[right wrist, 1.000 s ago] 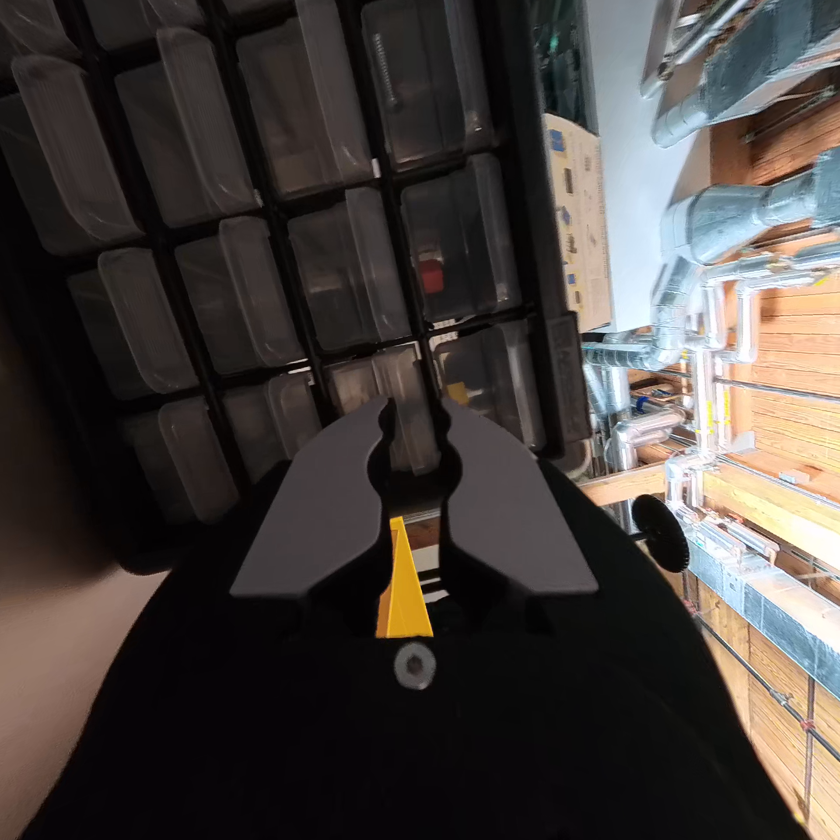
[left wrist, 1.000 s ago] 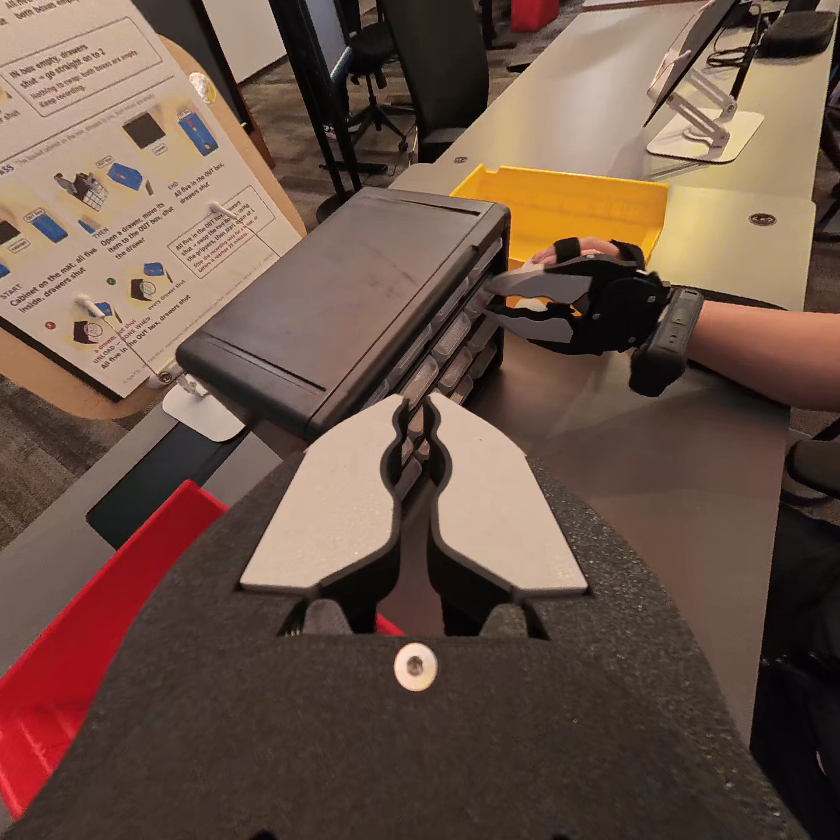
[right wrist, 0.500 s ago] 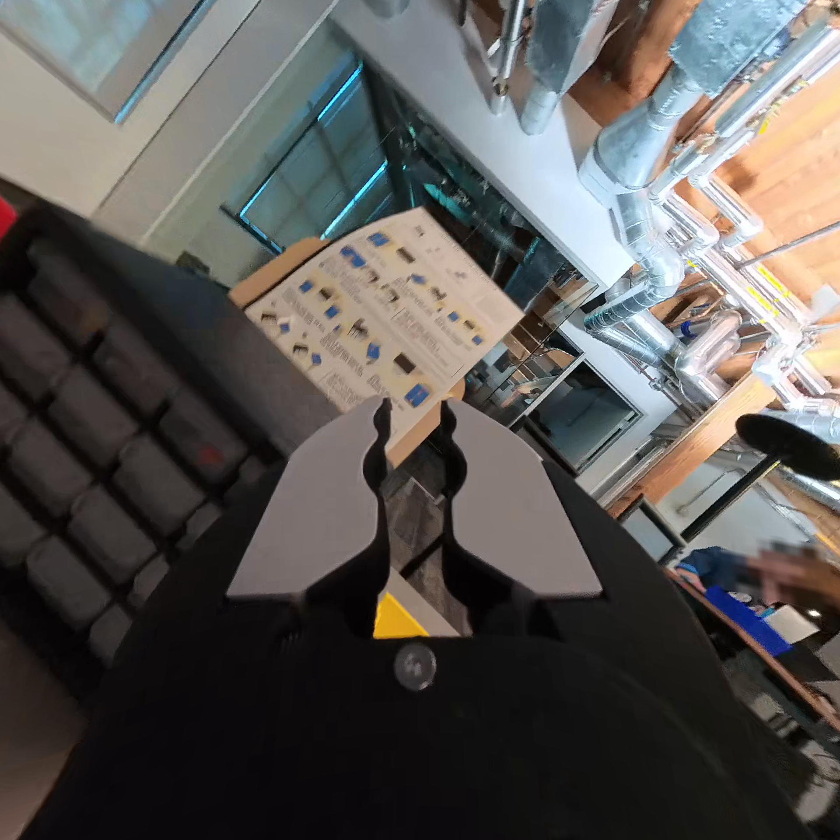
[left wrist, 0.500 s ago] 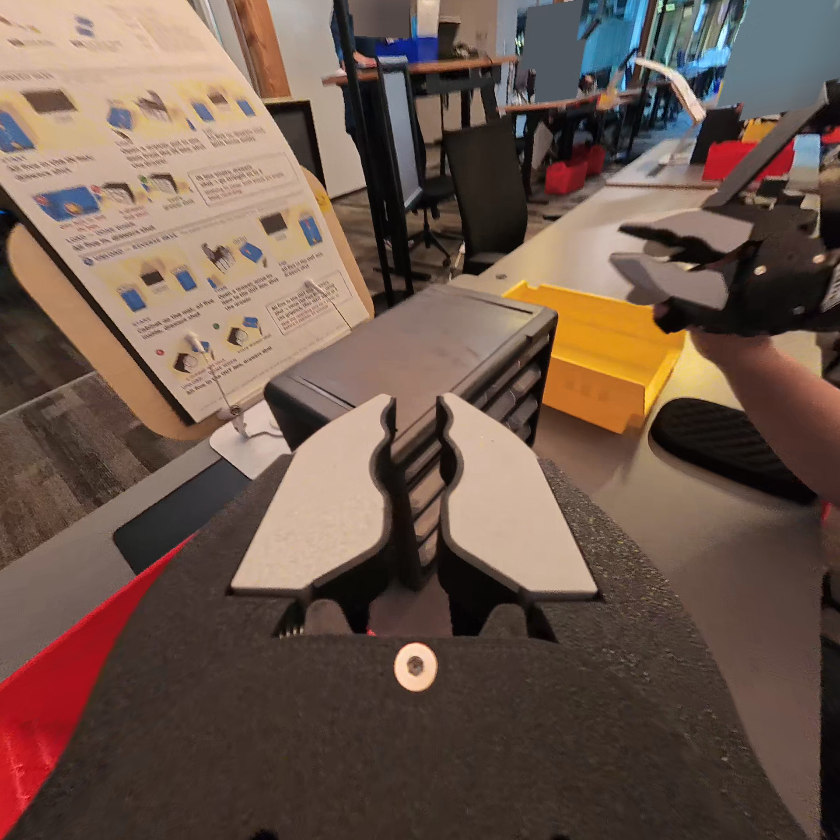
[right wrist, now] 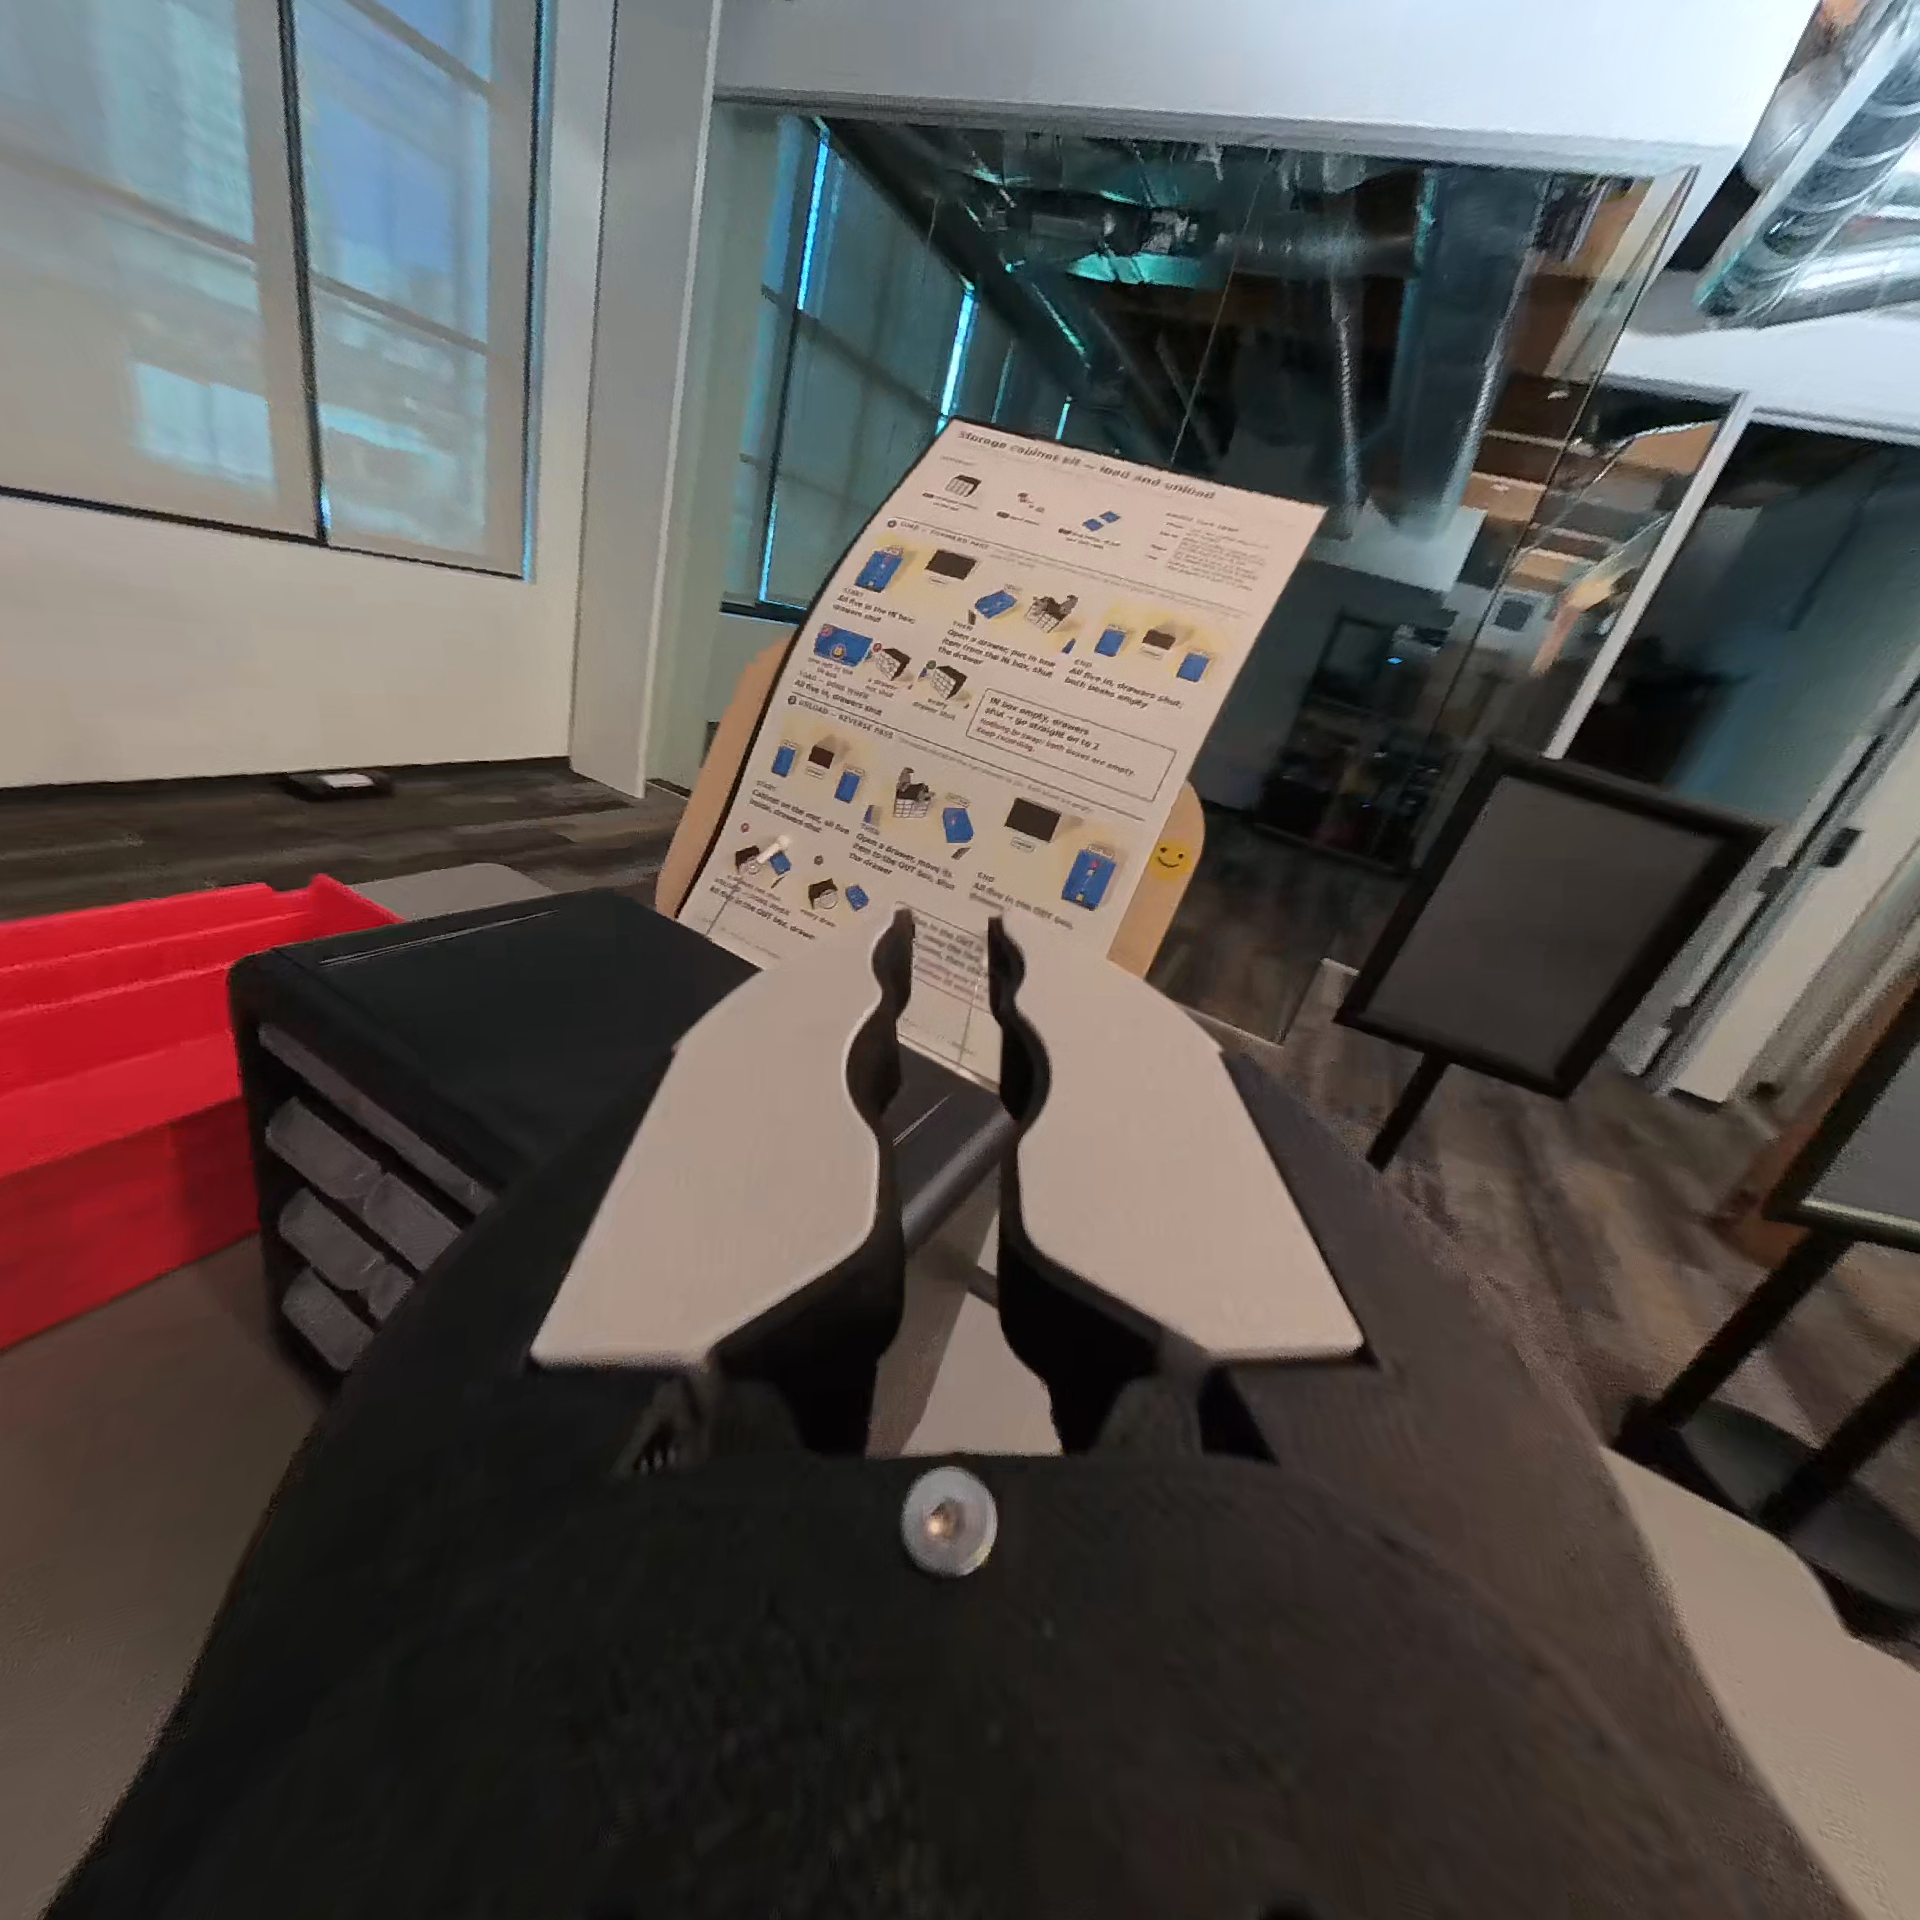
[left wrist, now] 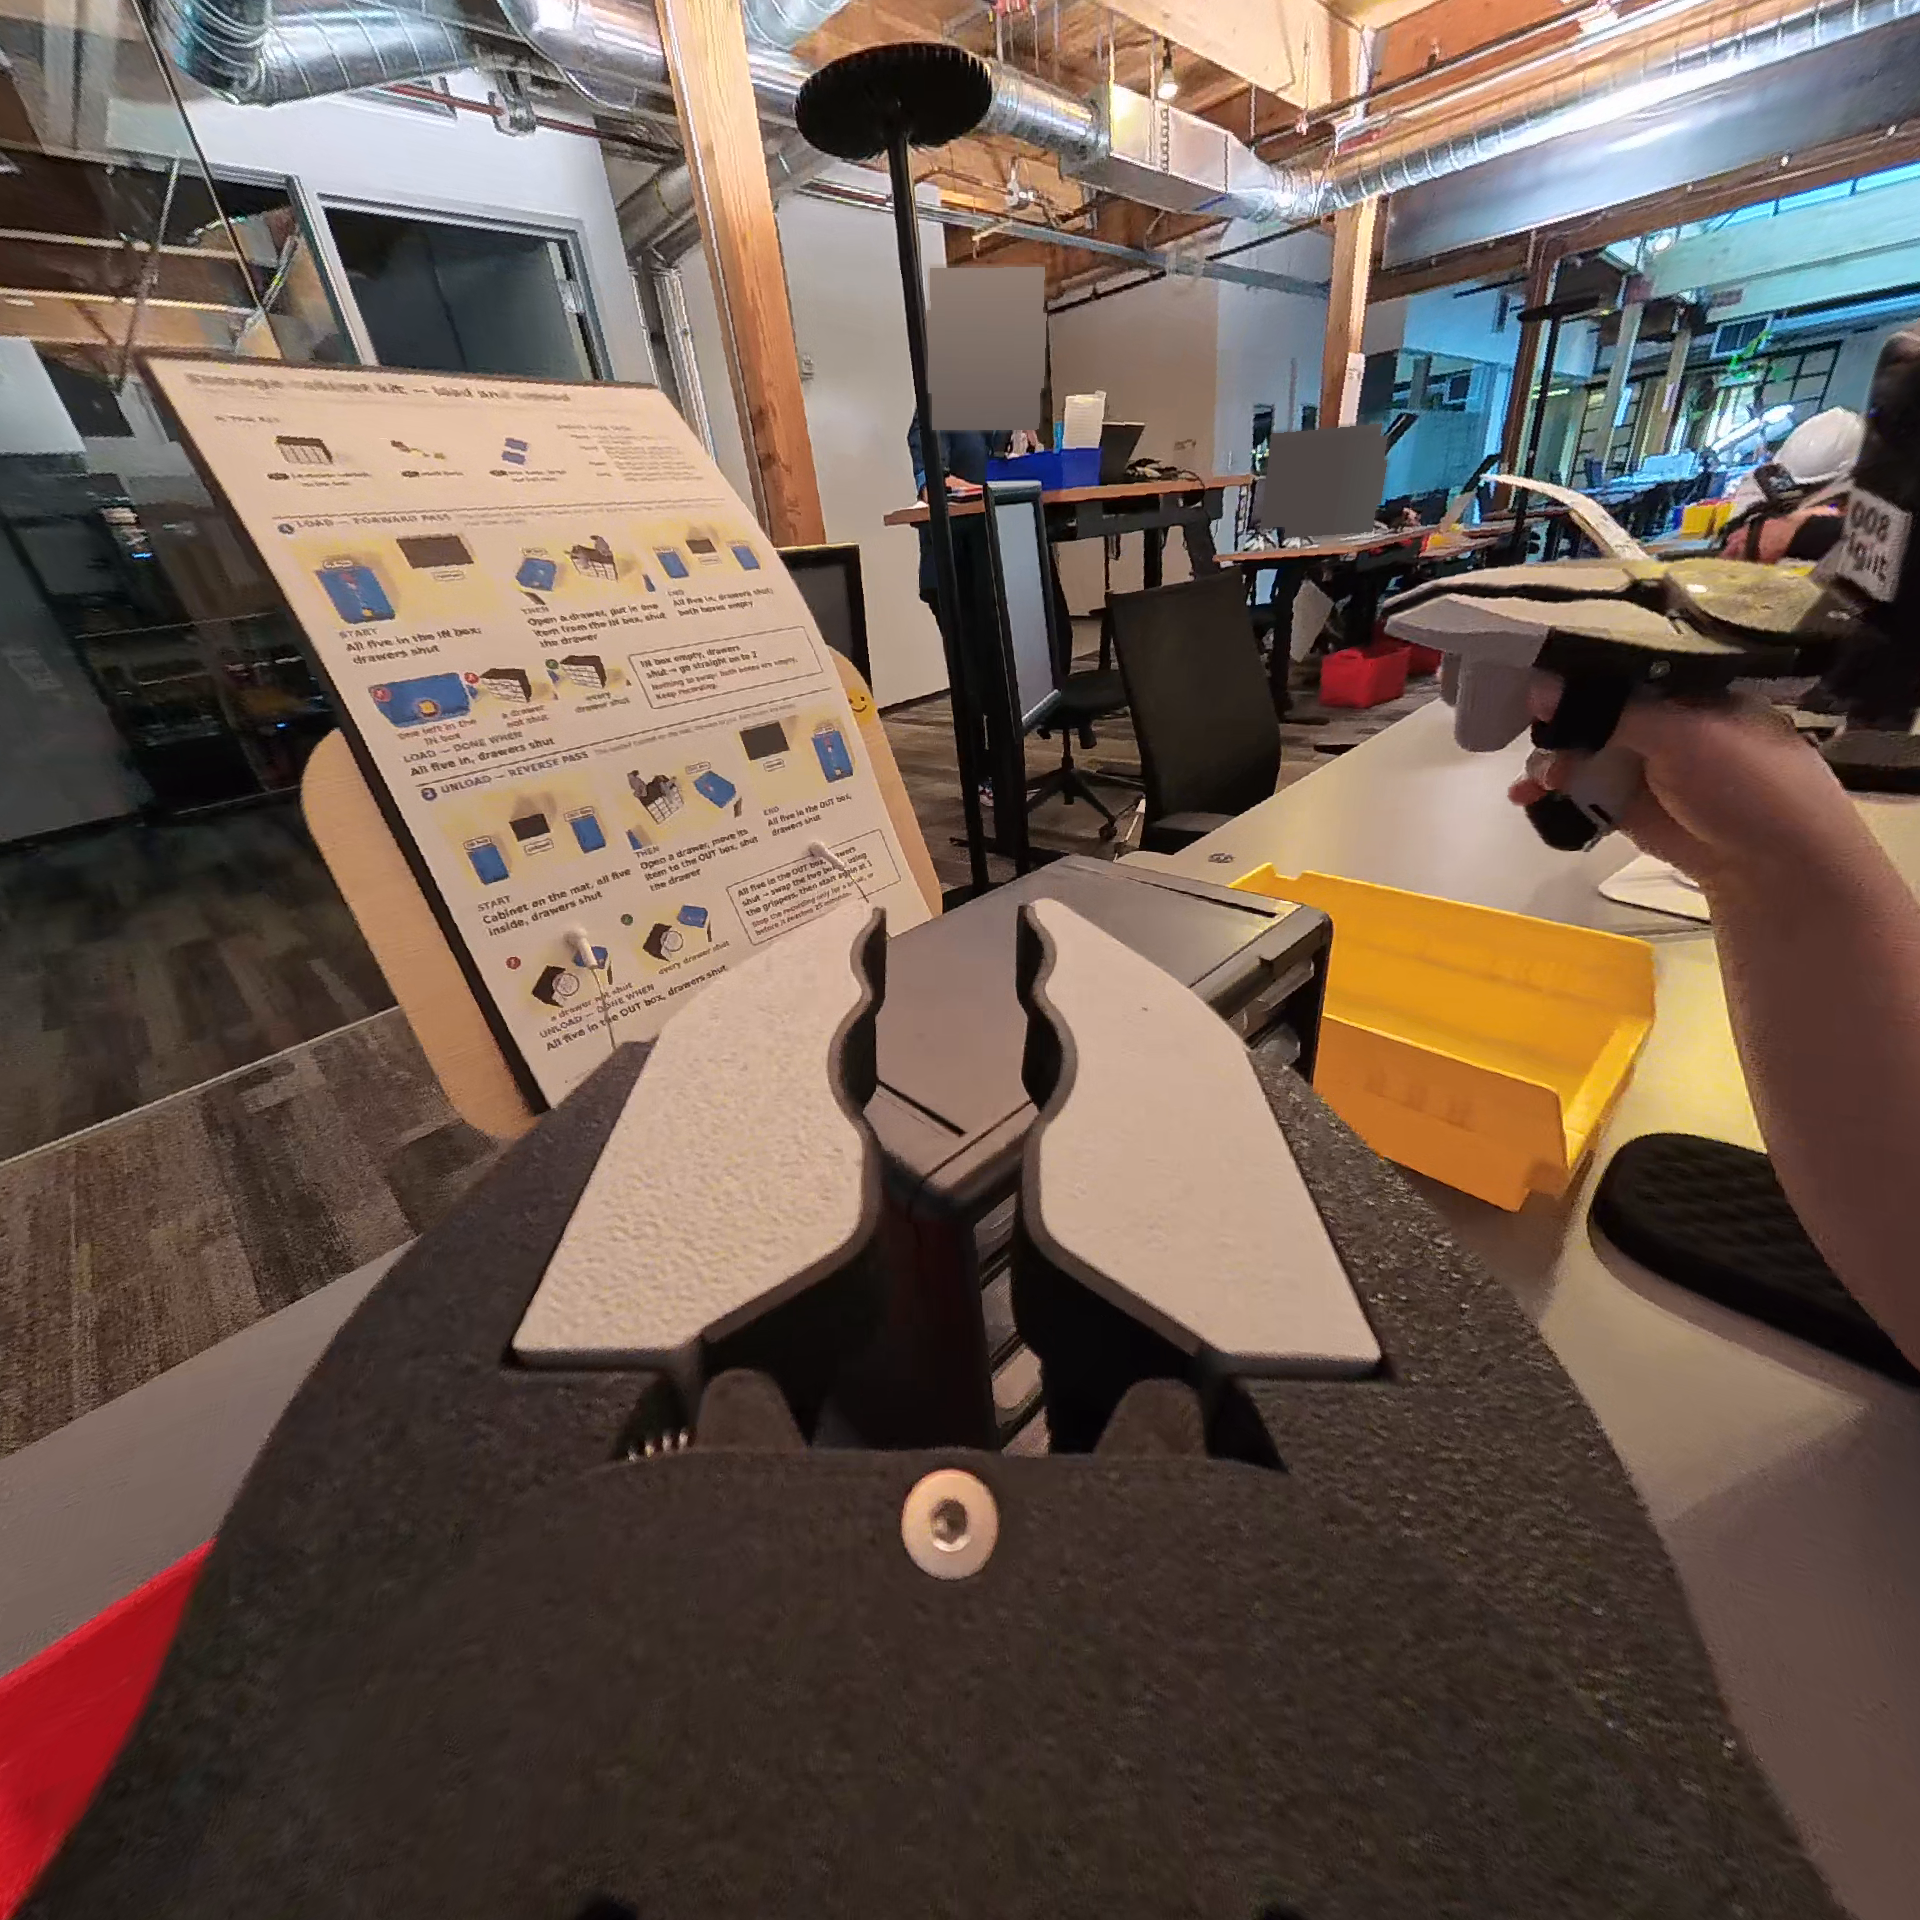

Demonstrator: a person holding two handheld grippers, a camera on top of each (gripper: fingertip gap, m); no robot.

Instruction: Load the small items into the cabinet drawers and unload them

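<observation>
The black drawer cabinet (left wrist: 1101, 935) stands on the grey table (left wrist: 1714, 1475), just ahead of my left gripper (left wrist: 951, 920). That gripper is open, with nothing between its fingers. In the right wrist view the cabinet (right wrist: 468, 997) is at the left, its grey drawers (right wrist: 343, 1174) pushed in. My right gripper (right wrist: 948, 930) hangs above the cabinet's right end. Its fingers stand a little apart with nothing between them. The left wrist view shows it (left wrist: 1403, 623) raised high at the upper right, in a person's hand.
A yellow bin (left wrist: 1455, 1018) sits to the right of the cabinet, and a red bin (right wrist: 125, 1039) to its left. An instruction board (left wrist: 540, 707) leans behind the cabinet. A black pad (left wrist: 1714, 1226) lies on the table at the right. Chairs and desks stand beyond. There is about 30 cm between the tips of the two grippers.
My right gripper lifted away from the drawer fronts, rose and turned upright. My left gripper tilted up and its fingers spread wider. Neither gripper took hold of anything.
</observation>
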